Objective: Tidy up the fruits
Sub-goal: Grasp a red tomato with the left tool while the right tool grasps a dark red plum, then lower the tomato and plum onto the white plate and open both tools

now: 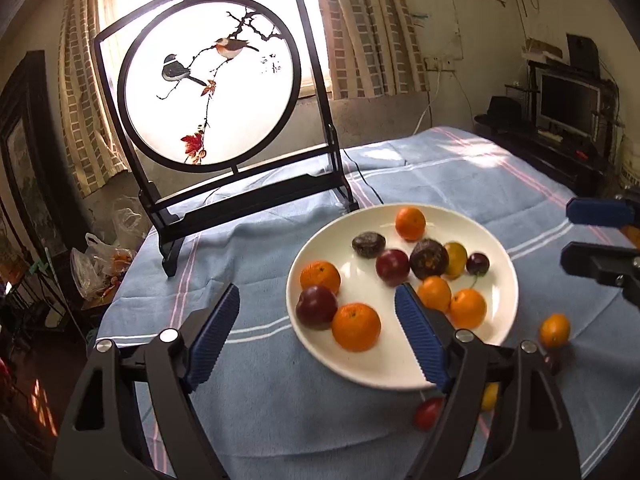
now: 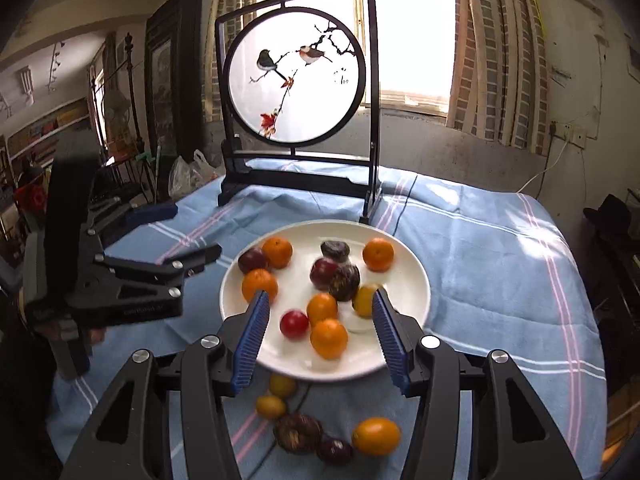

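The white plate sits in the middle of the blue cloth on the counter. It is the home for the fruit, so most of it is there now: oranges, dark plums, a red one and a yellow one.

Some fruit is not in yet. In the right view, at 6 o'clock from the plate, a small bunch lies on the cloth: two yellow fruits, a brown wrinkly one, a dark plum and an orange. They lie close together, near the person, so they look easy to reach.

The left gripper hangs over the plate's 7 o'clock side. Its jaws are wide apart and hold nothing. The right gripper hangs over the plate's 6 o'clock edge. Its jaws are partly open and hold nothing too. Both look free to go for more fruit.

A bird screen stands at 12 o'clock, well behind the plate, out of the way.
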Demonstrator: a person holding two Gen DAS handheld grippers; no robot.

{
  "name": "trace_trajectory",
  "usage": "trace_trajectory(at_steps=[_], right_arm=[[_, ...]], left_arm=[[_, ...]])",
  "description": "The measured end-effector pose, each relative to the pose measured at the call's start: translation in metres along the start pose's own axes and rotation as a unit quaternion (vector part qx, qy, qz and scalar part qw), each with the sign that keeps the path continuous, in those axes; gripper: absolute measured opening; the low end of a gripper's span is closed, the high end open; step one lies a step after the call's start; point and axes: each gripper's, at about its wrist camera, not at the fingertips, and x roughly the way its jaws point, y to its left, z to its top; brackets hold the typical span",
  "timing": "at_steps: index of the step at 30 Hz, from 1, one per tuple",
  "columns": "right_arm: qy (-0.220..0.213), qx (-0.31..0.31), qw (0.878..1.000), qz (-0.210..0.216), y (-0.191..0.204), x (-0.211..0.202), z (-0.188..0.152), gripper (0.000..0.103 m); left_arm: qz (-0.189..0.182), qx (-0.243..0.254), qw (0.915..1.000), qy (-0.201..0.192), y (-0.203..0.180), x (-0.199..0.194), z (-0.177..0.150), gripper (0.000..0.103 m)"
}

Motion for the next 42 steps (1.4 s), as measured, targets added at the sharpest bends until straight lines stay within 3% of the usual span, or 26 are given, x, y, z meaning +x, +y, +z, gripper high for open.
trace_trajectory(at_steps=[5, 10, 14, 20, 23, 26, 33, 39, 42], right_arm=[[0.08, -0.019, 0.996, -0.029, -0.009, -0.006, -0.061, 0.054], [0.135, -0.016, 0.99, -0.02, -0.006, 0.01, -0.101, 0.049], [0.145, -0.022, 0.989, -0.014, -0.001, 0.025, -0.103, 0.044], [0.153, -0.034, 0.988, -0.011, 0.001, 0.048, -0.097, 0.029], [0.15, -0.038, 0.988, -0.007, 0.002, 0.047, -0.097, 0.028], [0.143, -0.037, 0.989, -0.003, 0.002, 0.039, -0.098, 0.028], [0.136, -0.034, 0.99, 0.0, 0.003, 0.028, -0.098, 0.028], [0.13, -0.039, 0.991, 0.001, 0.009, 0.018, -0.099, 0.028], [0.118, -0.048, 0.992, -0.001, 0.016, 0.01, -0.093, 0.028]], left_arm=[[-0.032, 0.056, 0.9969, 0.044, -0.018, -0.013, -0.047, 0.078], [-0.053, 0.108, 0.9898, 0.076, -0.042, -0.008, -0.086, 0.079], [-0.078, 0.102, 0.9871, 0.096, -0.051, 0.0, -0.093, 0.079], [-0.087, 0.089, 0.9861, 0.11, -0.057, 0.021, -0.086, 0.079], [-0.087, 0.085, 0.9858, 0.115, -0.059, 0.03, -0.082, 0.079], [-0.095, 0.078, 0.9847, 0.123, -0.061, 0.038, -0.078, 0.069], [-0.13, 0.061, 0.9804, 0.135, -0.068, 0.045, -0.074, 0.028], [-0.141, 0.054, 0.98, 0.13, -0.061, 0.028, -0.077, 0.028], [-0.134, 0.048, 0.9838, 0.108, -0.051, 0.011, -0.07, 0.027]])
